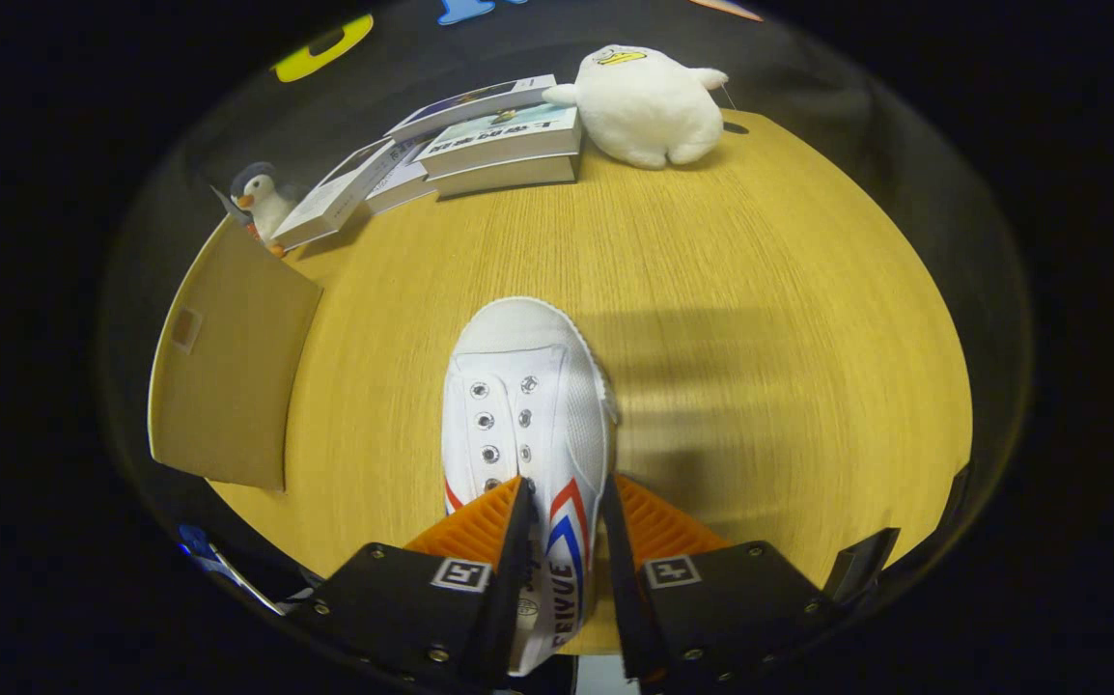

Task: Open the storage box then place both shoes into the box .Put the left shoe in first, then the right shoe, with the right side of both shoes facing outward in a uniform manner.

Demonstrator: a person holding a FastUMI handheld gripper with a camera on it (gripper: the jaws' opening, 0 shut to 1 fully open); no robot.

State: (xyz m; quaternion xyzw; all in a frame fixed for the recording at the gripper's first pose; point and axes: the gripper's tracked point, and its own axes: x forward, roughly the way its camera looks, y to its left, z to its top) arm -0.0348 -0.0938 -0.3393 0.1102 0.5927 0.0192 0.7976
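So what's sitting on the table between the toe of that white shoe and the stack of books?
Nothing: in the gripper view, bare wooden table runs from the toe of the white shoe, held in the gripper, to the books.

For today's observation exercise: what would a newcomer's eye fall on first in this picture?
First, the white shoe with red and blue stripes, clamped between the gripper fingers, toe pointing away over the wooden table. Next, the white plush toy at the table's far edge beside stacked books, and the brown cardboard flap left of the shoe.
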